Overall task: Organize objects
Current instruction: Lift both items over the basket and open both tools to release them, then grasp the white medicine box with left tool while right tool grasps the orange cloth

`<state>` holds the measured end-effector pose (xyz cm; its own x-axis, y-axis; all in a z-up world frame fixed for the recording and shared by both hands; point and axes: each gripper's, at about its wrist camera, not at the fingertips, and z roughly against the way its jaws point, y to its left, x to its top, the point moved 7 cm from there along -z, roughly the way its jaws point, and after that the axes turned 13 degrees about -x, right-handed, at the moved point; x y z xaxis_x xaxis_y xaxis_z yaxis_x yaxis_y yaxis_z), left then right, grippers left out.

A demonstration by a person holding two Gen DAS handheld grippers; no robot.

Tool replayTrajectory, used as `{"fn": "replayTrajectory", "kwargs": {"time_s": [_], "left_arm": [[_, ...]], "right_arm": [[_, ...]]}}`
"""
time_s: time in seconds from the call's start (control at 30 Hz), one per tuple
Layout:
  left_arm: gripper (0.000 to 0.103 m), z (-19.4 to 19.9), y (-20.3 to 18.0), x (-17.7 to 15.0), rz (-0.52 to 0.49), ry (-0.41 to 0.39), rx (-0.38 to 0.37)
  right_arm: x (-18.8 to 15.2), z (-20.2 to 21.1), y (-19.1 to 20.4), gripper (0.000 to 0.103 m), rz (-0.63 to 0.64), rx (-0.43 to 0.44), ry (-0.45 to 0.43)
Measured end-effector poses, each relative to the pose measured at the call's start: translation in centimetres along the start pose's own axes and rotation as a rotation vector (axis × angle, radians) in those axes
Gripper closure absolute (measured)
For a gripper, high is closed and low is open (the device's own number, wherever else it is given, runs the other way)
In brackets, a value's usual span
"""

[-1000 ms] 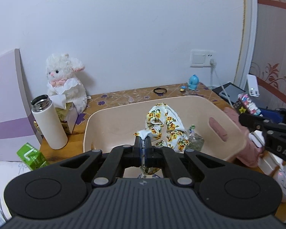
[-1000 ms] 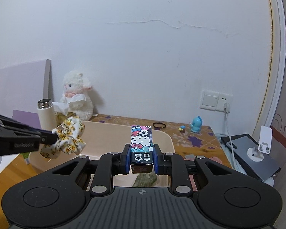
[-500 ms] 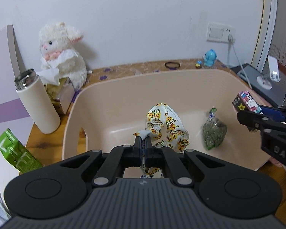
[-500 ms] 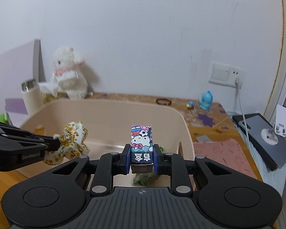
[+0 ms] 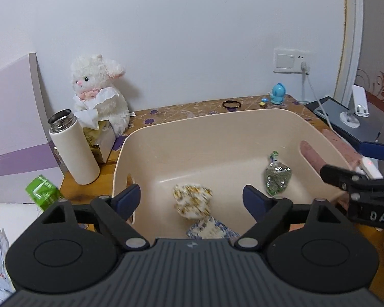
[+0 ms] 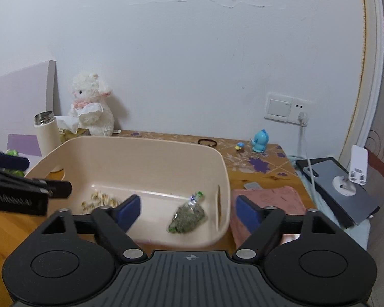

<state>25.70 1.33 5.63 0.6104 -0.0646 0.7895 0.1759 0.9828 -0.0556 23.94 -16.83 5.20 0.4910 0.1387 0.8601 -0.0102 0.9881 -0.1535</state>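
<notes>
Beige bin (image 5: 243, 117) holds the scrunchie (image 5: 192, 200) and the herb bag (image 5: 277, 179). Left gripper (image 5: 192, 200) and right gripper (image 6: 188, 209) both gape empty above it; lift straight up, clear of the rim, before seeking the next item.

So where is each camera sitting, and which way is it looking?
Left wrist view: sits on the left gripper, looking forward and down into the beige basket; its open jaws show, with the right gripper poking in from the right.
Right wrist view: sits on the right gripper, facing the basket and wall; its open jaws show, with the left gripper entering from the left.
Both share the basket, green packet, floral cloth, plush lamb and white bottle.
</notes>
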Motion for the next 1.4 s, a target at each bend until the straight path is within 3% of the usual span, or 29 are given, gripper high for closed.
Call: {"fn": "replayTrajectory", "kwargs": {"time_s": [0.13, 0.43, 0.73, 1.07, 1.4], "left_arm": [[0.011, 1.7, -0.6, -1.0, 0.004, -0.007, 0.002], [0.011, 2.8, -1.0, -5.3, 0.06, 0.036, 0.017], [0.011, -1.0, -0.9, -9.3, 0.143, 0.113, 0.019], [0.011, -4.8, -2.4, -9.1, 0.202, 0.139, -0.047], [0.01, -8.8, -4.2, -9.3, 0.203, 0.233, -0.066]], "right_arm": [[-1.8, 1.6, -0.9, 0.0, 0.017, -0.004, 0.008], [-6.5, 1.3, -2.0, 0.0, 0.039, -0.007, 0.11], [-9.5, -1.3, -1.6, 0.0, 0.024, 0.012, 0.183], [-10.8, -4.5, -1.4, 0.0, -0.03, 0.036, 0.25], [-11.0, -6.3, 0.1, 0.005, 0.037, 0.035, 0.291]]}}
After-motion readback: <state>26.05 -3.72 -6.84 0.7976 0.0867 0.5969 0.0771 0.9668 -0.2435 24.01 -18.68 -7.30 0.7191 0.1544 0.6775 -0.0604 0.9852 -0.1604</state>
